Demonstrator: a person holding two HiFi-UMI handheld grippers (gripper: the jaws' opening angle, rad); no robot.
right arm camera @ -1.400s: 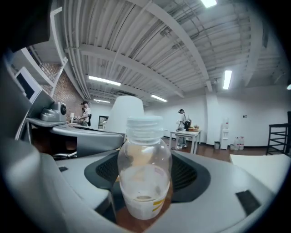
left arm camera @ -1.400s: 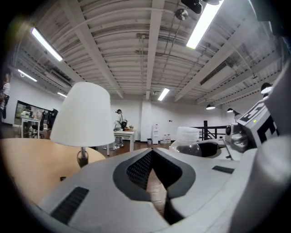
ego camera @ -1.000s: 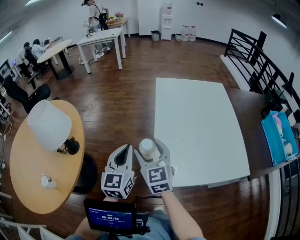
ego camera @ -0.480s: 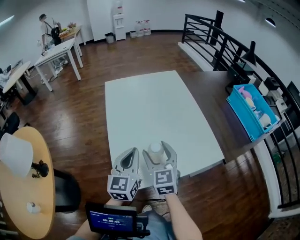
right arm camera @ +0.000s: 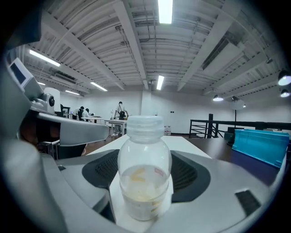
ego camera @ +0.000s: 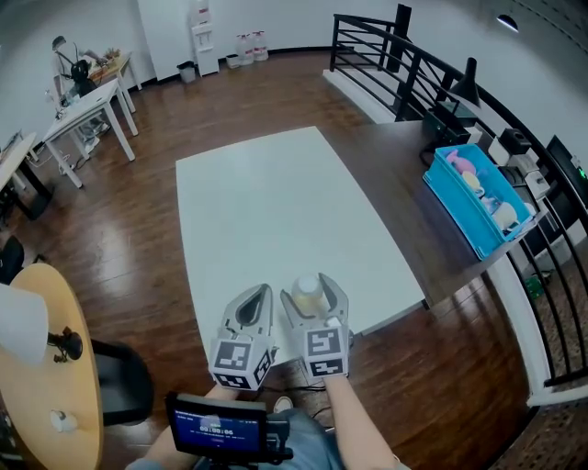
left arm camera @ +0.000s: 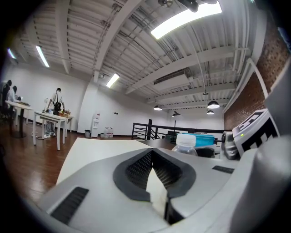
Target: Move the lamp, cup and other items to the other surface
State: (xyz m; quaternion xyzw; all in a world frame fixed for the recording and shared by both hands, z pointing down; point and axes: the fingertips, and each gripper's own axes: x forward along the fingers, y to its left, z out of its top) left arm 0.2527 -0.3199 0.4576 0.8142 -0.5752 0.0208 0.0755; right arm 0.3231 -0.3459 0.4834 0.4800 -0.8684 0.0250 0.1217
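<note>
lamp (ego camera: 23, 323) cut by left edge, head view

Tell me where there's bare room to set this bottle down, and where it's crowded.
The white table is bare all over, from its near edge ahead of the bottle to the far corners. The dark table beside it is bare nearby, crowded by the blue bin along the railing. The round wooden table holds the lamp and cup.

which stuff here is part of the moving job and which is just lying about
Job:
- bottle in the right gripper, whose jaws have just been opening a little around it
- lamp and cup on the round wooden table
- white table ahead, probably the drop-off

Lying about:
- blue bin on the dark table
- desks
- water dispenser
</note>
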